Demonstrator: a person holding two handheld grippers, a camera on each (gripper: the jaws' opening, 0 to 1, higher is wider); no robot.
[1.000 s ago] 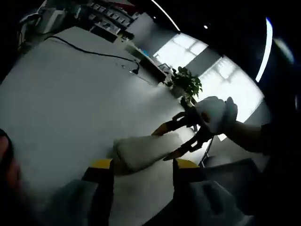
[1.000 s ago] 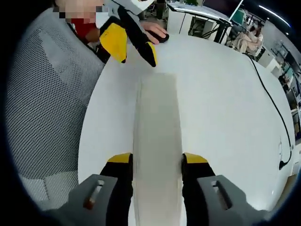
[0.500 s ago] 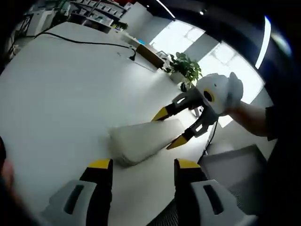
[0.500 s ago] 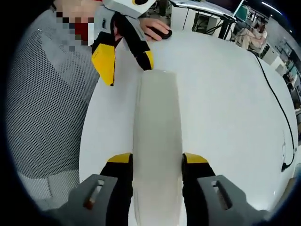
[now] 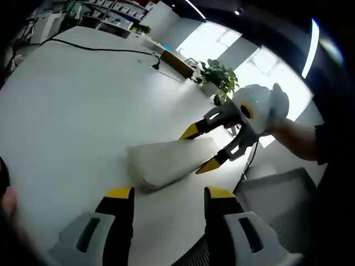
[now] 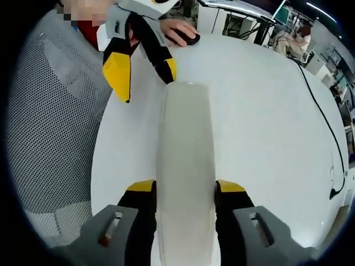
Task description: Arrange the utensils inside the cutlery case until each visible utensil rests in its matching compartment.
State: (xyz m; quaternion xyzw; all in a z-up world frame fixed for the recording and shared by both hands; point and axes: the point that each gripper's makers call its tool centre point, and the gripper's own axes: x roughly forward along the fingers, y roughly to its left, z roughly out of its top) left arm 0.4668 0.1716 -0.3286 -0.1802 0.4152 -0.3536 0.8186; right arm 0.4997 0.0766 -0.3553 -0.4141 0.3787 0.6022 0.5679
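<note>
R tool clamped on cutlery case, steadying it on bench; L tool apart at case's 12 o'clock end, prob. to open it.

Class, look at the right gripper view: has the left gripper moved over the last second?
Yes. The left gripper has come closer to the cutlery case's far end, which the right gripper holds.

We see a broad white counter crossed by a black cable, a leafy potted plant before bright windows, shelving along the far wall, and a grey mesh chair alongside.
</note>
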